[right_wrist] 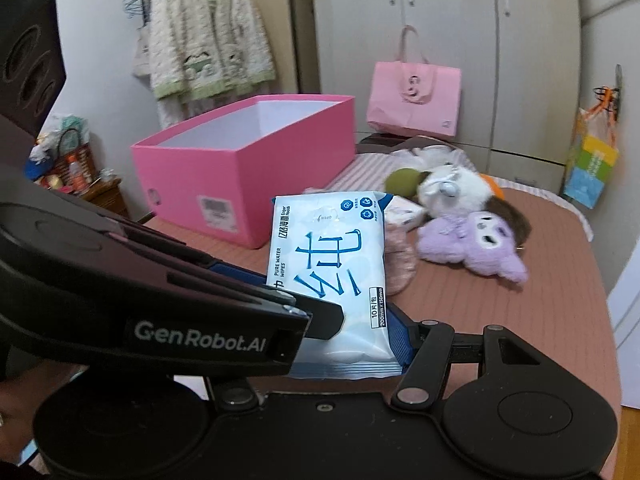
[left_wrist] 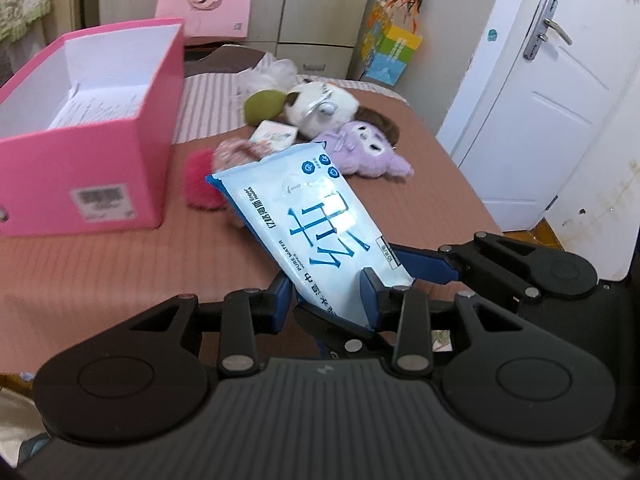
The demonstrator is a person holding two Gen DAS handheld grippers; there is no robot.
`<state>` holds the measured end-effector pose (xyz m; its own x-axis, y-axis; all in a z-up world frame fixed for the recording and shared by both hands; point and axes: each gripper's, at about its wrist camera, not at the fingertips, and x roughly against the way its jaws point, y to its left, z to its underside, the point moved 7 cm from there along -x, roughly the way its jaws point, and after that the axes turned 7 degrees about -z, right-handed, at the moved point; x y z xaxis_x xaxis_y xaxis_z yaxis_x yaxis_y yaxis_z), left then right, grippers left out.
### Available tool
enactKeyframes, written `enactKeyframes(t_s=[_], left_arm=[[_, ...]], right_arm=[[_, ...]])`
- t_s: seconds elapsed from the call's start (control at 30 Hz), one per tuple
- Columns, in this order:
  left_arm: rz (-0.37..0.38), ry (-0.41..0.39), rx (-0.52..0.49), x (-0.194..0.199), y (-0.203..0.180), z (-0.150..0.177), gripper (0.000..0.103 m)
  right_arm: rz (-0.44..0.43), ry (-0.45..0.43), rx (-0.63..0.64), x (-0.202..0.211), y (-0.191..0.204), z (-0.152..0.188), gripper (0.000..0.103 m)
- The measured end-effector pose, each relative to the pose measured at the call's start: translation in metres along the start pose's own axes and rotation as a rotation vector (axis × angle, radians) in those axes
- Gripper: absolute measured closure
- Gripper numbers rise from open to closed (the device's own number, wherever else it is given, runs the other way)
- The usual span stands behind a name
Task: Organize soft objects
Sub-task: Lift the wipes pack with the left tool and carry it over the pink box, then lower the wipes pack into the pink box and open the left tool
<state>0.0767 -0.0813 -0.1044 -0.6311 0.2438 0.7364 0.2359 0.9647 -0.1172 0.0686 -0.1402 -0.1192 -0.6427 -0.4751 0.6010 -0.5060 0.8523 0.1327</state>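
Note:
A white and blue pack of wet wipes (left_wrist: 320, 216) is held above the bed by both grippers. My left gripper (left_wrist: 326, 292) is shut on its near end. My right gripper (right_wrist: 360, 320) is shut on the same pack (right_wrist: 332, 264); its arm reaches in from the right in the left wrist view (left_wrist: 500, 264). A pink box (left_wrist: 88, 120) stands open at the left, also in the right wrist view (right_wrist: 240, 168). Beyond the pack lie a purple plush (left_wrist: 368, 152), a white plush (left_wrist: 320, 108), a green plush (left_wrist: 264, 106) and a red fluffy thing (left_wrist: 200, 184).
The bed (left_wrist: 120, 264) has a brown cover. A pink bag (left_wrist: 204, 0) leans on the wardrobe behind. A colourful bag (left_wrist: 392, 48) hangs at the right. A white door (left_wrist: 540, 100) stands right of the bed. A small white packet (left_wrist: 274, 134) lies among the plush.

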Motion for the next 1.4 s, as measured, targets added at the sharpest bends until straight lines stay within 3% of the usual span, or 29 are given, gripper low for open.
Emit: enactKeyframes(t_s=[0.17, 0.33, 0.6, 0.97, 1.17, 1.4], left_arm=[[-0.018, 0.012, 0.026, 0.019, 0.024, 0.012, 0.068], [-0.014, 0.084, 0.048, 0.034, 0.052, 0.029, 0.069], [-0.066, 0.046, 0.079, 0.064, 0.094, 0.023, 0.070], [-0.068, -0.060, 0.053, 0.088, 0.129, -0.059, 0.070], [-0.041, -0.111, 0.081, 0.070, 0.150, -0.104, 0.071], [-0.016, -0.103, 0.084, 0.022, 0.174, -0.156, 0.074]], right_arm=[[-0.047, 0.019, 0.038, -0.002, 0.029, -0.002, 0.037], [-0.122, 0.065, 0.057, -0.010, 0.060, 0.001, 0.037], [-0.185, 0.050, 0.117, -0.023, 0.104, -0.021, 0.037], [-0.219, -0.041, 0.014, -0.035, 0.107, -0.102, 0.035], [-0.191, -0.047, -0.031, -0.061, 0.093, -0.145, 0.035], [-0.150, -0.022, -0.094, -0.109, 0.064, -0.184, 0.034]])
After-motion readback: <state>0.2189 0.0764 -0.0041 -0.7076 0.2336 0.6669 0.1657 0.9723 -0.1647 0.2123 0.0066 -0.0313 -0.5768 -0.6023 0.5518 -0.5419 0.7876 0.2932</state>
